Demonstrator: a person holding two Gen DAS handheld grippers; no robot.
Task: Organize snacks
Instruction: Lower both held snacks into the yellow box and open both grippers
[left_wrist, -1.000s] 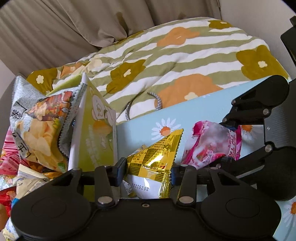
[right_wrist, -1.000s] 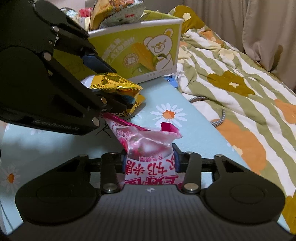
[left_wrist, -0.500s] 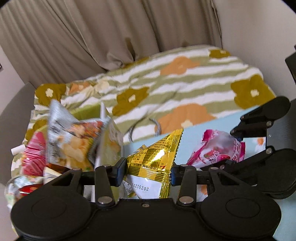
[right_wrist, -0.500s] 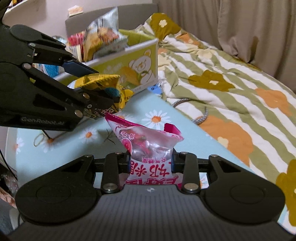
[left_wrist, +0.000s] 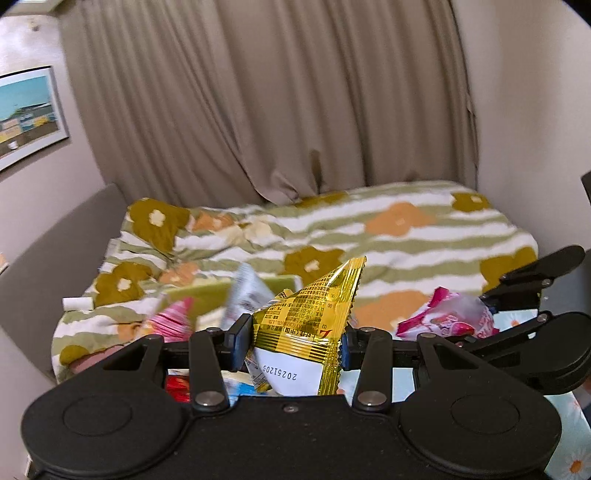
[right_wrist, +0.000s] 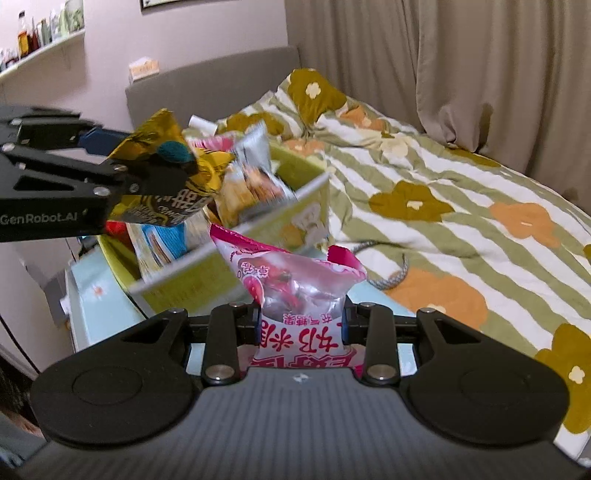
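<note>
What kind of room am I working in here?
Most likely a bedroom: a bed with a green-striped floral duvet, a grey upholstered headboard and long beige curtains behind it.

The gold snack packet (left_wrist: 308, 325) is glossy, crinkled foil with a matt white panel. The pink candy bag (right_wrist: 301, 291) is shiny plastic film, part clear. The left gripper (left_wrist: 291, 341) and right gripper (right_wrist: 301, 325) are matt black plastic with small bright metal pins. Beside the gold packet, the yellow-green box (right_wrist: 229, 266) looks like smooth printed cardboard. The floral quilt (right_wrist: 443, 206) and beige curtain (left_wrist: 266, 96) are soft matt cloth.
</note>
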